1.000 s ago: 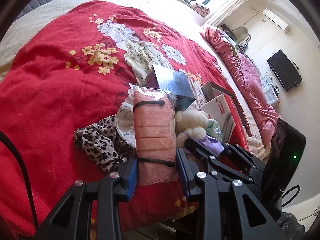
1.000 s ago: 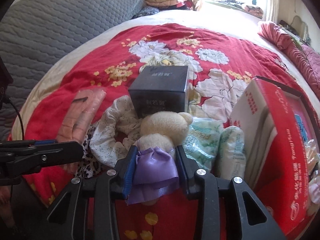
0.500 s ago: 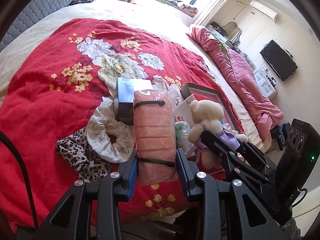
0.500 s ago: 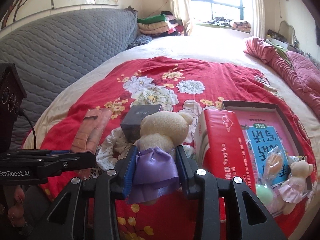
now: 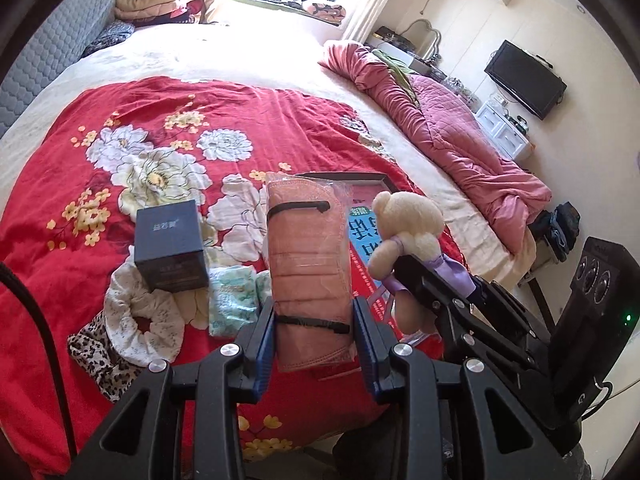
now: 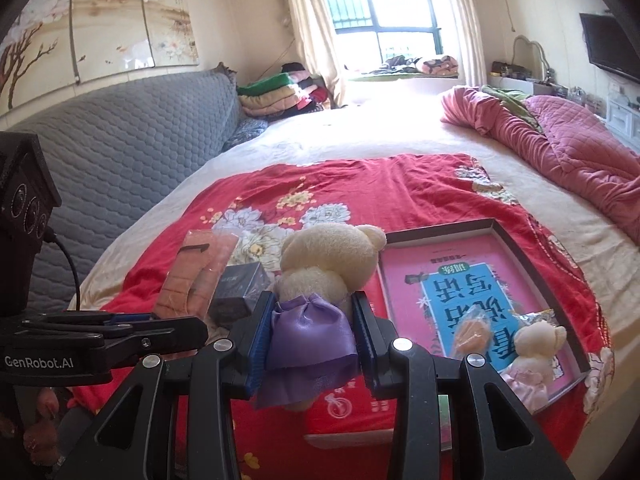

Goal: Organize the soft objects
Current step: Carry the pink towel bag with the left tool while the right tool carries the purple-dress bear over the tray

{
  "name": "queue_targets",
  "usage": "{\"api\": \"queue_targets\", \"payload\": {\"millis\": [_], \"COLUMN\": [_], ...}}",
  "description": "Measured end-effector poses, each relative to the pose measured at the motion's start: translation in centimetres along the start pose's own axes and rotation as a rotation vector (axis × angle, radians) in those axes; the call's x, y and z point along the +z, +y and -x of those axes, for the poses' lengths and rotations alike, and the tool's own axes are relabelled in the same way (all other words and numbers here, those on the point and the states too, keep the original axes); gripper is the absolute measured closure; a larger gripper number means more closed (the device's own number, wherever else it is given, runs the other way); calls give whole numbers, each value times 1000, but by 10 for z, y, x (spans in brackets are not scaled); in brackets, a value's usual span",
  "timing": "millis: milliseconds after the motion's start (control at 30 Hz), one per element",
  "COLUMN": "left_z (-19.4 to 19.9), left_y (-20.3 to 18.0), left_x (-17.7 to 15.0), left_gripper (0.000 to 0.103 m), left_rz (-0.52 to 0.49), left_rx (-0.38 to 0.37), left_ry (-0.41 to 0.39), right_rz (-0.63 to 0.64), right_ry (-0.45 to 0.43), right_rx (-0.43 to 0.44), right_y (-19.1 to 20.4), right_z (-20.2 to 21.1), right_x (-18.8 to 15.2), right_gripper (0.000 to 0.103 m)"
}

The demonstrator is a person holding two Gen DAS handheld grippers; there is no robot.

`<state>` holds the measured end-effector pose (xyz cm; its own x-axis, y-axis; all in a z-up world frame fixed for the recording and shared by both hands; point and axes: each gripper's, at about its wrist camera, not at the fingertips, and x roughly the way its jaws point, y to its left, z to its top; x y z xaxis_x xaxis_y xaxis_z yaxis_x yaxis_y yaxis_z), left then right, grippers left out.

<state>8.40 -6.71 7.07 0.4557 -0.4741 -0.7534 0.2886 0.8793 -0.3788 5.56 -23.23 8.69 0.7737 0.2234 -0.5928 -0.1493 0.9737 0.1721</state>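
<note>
Above the red floral quilt (image 5: 168, 120), the left gripper (image 5: 314, 340) is clamping a pink cloth pack (image 5: 308, 264) in clear wrap with two black bands, while the right gripper (image 6: 312, 340) is squeezing a cream plush bear (image 6: 328, 256) by its purple satin skirt. Both are looking light and squashy, and the wrap probably slippery, so I am judging a mid-body pinch safest. Toward two o'clock of the bear in the right view, the open box tray (image 6: 496, 226) is already holding a smaller bear (image 6: 536, 344).

Bright daylight from window (image 6: 384, 4), glare on bed (image 5: 256, 48); sharp, fisheye-bent edges.
</note>
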Motion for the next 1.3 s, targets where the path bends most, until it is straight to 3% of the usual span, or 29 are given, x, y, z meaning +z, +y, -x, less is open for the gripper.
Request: {"api": "queue_targets", "payload": {"millis": [400, 733, 1300], "left_z": [-11, -31, -95], "left_y": [-71, -107, -145], "left_x": [24, 32, 22], "left_gripper": [67, 67, 67], "left_rz": [-116, -165, -228], "left_rx": [-7, -29, -43], "left_ry": [-21, -1, 100], "right_rz": [-76, -188, -258], "right_ry": [-108, -163, -151], "right_rx": [-115, -197, -314], "right_y": [-57, -117, -169], "right_z": [43, 73, 83], "right_x": [8, 3, -13], "right_gripper": [64, 64, 64]}}
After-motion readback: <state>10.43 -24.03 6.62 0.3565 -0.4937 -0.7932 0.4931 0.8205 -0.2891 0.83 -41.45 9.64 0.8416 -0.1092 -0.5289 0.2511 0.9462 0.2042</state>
